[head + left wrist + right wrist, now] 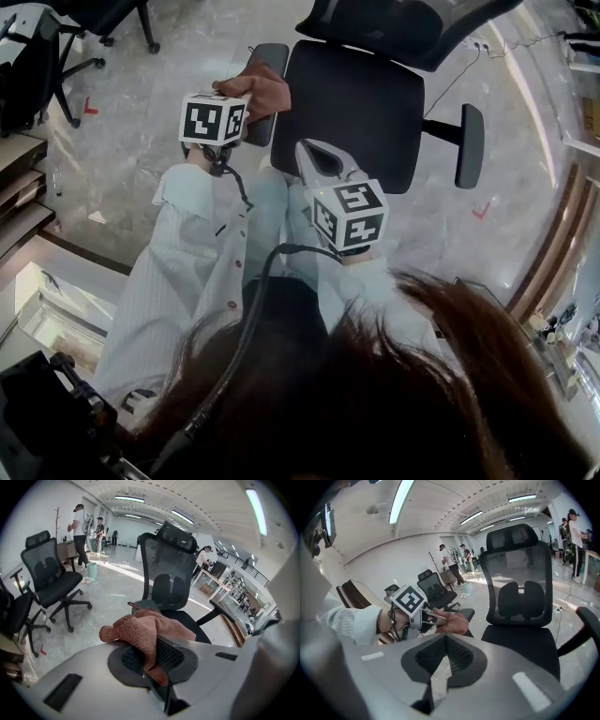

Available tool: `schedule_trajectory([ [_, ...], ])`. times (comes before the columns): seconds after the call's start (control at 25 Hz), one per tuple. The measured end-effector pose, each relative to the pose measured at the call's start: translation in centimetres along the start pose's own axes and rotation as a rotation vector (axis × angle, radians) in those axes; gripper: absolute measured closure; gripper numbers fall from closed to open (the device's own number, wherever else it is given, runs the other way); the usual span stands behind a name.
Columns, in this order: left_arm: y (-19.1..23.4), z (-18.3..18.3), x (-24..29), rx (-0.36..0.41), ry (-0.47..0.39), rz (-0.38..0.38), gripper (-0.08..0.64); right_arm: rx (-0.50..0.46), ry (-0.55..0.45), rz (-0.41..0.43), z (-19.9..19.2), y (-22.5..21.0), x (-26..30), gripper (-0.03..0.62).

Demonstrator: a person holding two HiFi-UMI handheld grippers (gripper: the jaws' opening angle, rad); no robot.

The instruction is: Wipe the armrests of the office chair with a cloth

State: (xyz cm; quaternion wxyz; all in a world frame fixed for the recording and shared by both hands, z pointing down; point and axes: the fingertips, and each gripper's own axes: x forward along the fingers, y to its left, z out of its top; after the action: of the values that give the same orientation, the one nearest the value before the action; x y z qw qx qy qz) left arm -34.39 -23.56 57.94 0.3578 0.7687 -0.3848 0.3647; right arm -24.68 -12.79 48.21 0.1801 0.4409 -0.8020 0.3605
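Overhead, the left gripper (242, 105) holds a reddish cloth (258, 87) on the near armrest (270, 56), whose long axis runs front to back beside the chair seat (361, 103); the right gripper (309, 152) hangs at the seat's front edge, and the far armrest (469, 145) lies across the seat, well apart from both. Along the left gripper's own jaws, they are clamped on the bunched cloth, the seat just beyond, nothing blocking a stroke along the pad. Along the right gripper's, the jaws are pinched together on nothing.
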Motion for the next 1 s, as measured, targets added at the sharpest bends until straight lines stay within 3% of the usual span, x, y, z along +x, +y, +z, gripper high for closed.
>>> schedule_trajectory([
  [0.28,2.1,6.1,4.9,0.040,-0.017,0.015,0.525,0.085,-0.001,-0.044,-0.3,-3.4,1.3,0.591],
  [0.48,1.4,7.6,6.8,0.080,0.021,0.031,0.525,0.108,0.005,-0.056,-0.7,-4.6,1.5,0.591],
  [1.0,-1.2,-1.6,1.8,-0.062,0.079,-0.026,0.525,0.049,-0.033,-0.011,1.9,-2.8,0.8,0.591],
])
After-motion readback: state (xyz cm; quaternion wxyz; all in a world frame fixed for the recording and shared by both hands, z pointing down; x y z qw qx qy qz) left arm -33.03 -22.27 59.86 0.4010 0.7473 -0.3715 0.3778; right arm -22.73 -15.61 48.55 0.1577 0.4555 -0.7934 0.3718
